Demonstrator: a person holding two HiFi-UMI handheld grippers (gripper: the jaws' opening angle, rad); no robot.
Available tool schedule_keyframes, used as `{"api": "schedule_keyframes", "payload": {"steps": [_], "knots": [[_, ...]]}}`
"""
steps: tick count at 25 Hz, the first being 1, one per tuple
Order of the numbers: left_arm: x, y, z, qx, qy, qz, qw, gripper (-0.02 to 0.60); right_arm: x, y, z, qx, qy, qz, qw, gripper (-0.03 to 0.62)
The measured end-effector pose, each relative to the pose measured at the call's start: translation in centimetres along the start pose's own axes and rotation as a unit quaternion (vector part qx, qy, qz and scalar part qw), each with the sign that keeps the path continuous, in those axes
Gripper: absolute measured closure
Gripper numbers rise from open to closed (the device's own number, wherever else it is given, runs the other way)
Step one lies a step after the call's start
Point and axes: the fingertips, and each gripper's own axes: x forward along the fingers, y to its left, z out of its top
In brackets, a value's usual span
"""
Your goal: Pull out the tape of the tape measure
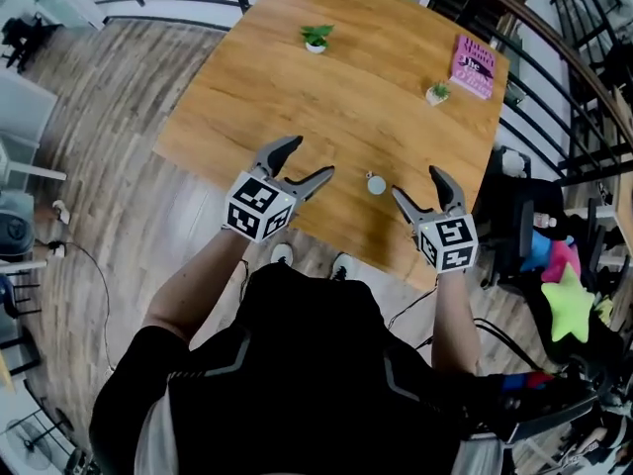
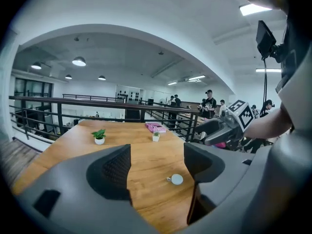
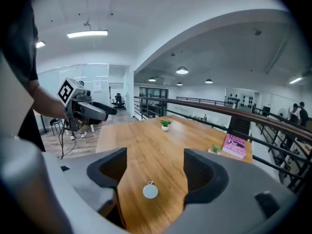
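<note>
A small round white tape measure point(image 1: 376, 183) lies flat on the wooden table point(image 1: 297, 97) near its front edge, with a little tab at its upper left. My left gripper point(image 1: 313, 158) hangs to its left, open and empty. To the right of the tape measure my right gripper point(image 1: 415, 182) is open and empty too. In the left gripper view the tape measure point(image 2: 176, 179) shows ahead, toward the right jaw of the left gripper point(image 2: 157, 167). In the right gripper view the tape measure point(image 3: 150, 191) lies ahead between the wide jaws of the right gripper point(image 3: 152, 172), untouched.
Two small potted plants point(image 1: 316, 38) point(image 1: 438, 93) and a pink book point(image 1: 473, 65) stand toward the far side of the table. A black railing point(image 1: 554, 117) runs behind and to the right. A chair with coloured soft toys point(image 1: 564, 265) is at the right.
</note>
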Motion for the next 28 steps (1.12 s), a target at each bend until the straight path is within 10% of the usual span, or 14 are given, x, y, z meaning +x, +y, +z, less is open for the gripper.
{"api": "schedule_keyframes", "payload": {"steps": [13, 28], "knots": [[1.7, -0.4, -8.3, -0.039, 0.071, 0.057, 0.9951, 0.225, 6.8, 2.3, -9.1, -0.029, 0.081, 0.123, 0.989, 0.263], [0.8, -1.3, -11.5, -0.092, 0.093, 0.104, 0.9859, 0.249, 12.3, 3.0, -17.0, -0.037, 0.155, 0.153, 0.975, 0.293]]}}
